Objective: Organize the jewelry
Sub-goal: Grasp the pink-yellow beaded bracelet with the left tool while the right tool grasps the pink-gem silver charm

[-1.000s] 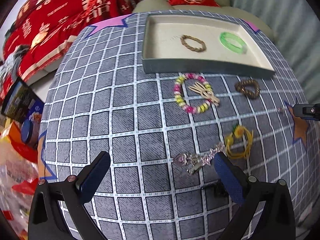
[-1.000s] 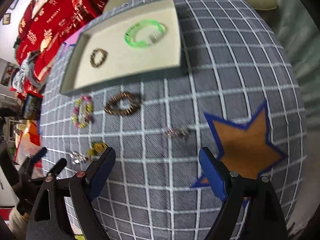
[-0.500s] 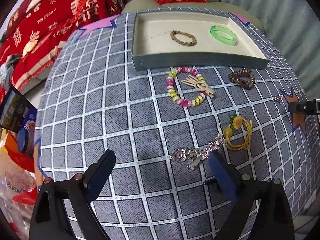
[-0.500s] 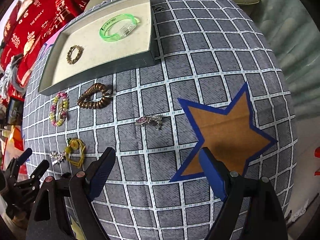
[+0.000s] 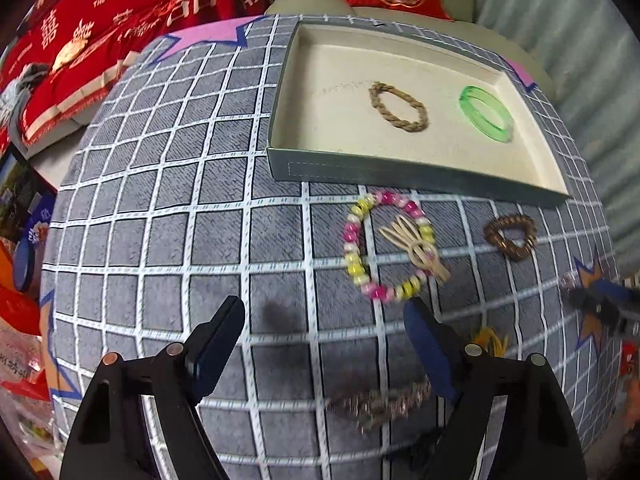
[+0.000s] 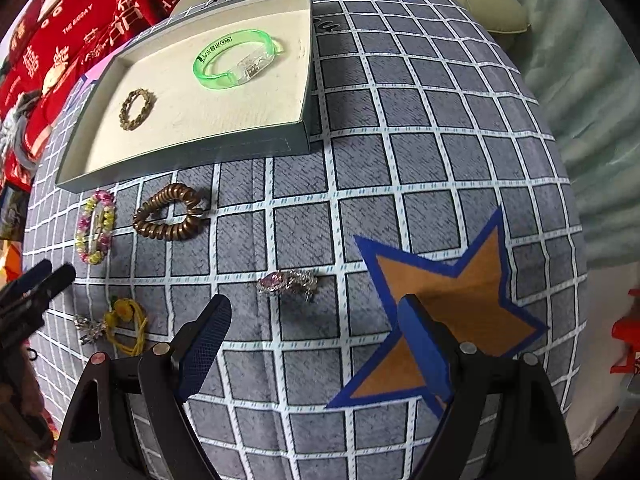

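A grey tray [image 5: 360, 172] [image 6: 200, 152] holds a braided brown bracelet [image 5: 400, 108] and a green bangle [image 5: 486, 114]. In front of it on the checked cloth lie a pink-and-yellow beaded bracelet [image 5: 384, 246], a brown coil hair tie [image 5: 510, 236], a yellow hair tie [image 5: 490, 340] and a silver chain [image 5: 380, 402]. My left gripper [image 5: 322, 312] hangs over the chain with its jaws closing; the chain lies between the fingers, untouched. My right gripper [image 6: 314, 310] stands open just short of a pink-stone silver brooch [image 6: 288, 282], nothing between its fingers.
The cloth bulges over a round table and drops off on every side. Red cushions [image 5: 100, 40] lie at the back left and a pale curtain [image 6: 580, 120] hangs on the right. An orange star [image 6: 452, 320] is printed under the right finger.
My left gripper has moved forward toward the beaded bracelet, so the silver chain now lies between its fingers, and its jaws have narrowed. My right gripper has sunk closer to the brooch.
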A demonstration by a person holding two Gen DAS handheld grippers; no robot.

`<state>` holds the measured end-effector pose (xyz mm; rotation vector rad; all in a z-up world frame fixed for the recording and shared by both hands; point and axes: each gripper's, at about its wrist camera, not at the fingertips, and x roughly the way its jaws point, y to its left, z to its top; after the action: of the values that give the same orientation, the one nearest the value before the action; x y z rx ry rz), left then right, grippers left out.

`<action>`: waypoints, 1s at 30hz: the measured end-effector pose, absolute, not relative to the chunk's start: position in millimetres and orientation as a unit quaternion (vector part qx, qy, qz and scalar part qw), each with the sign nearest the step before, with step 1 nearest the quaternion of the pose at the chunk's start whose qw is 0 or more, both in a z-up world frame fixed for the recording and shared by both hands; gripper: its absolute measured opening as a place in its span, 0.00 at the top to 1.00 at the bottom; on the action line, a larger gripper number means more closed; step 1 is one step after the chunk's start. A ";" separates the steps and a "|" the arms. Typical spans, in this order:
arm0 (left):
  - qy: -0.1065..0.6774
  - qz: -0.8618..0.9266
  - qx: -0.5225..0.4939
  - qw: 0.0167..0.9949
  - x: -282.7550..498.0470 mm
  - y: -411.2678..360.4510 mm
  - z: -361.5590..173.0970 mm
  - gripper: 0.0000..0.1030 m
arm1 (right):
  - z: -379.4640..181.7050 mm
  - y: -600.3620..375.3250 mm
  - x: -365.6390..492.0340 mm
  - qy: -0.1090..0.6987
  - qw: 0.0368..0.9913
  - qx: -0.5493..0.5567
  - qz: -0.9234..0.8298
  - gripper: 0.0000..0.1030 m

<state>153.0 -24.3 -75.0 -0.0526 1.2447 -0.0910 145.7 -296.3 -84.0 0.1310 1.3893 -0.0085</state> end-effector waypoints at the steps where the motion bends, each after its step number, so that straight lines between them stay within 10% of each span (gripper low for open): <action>1: 0.584 -0.038 -0.027 0.810 156.9 -24.1 -77.7 0.14 | -85.2 -294.7 147.3 0.640 0.766 0.059 -0.003 0.15; 14: 0.581 -0.036 0.004 0.813 174.8 -43.6 -87.8 0.34 | -91.5 -269.8 150.6 0.627 0.779 -0.009 0.002 0.52; 19: 0.573 -0.053 0.009 0.818 176.8 -49.9 -83.3 0.81 | -90.2 -266.4 150.4 0.622 0.783 -0.011 0.005 0.65; 30: 0.556 -0.075 -0.052 0.826 163.3 -32.5 -62.1 0.81 | -79.8 -285.9 141.4 0.626 0.776 0.074 0.016 0.65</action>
<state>163.3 -32.5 -62.1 -0.1103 1.1821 -0.1585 141.4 -285.9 -79.8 0.1593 1.3537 0.0352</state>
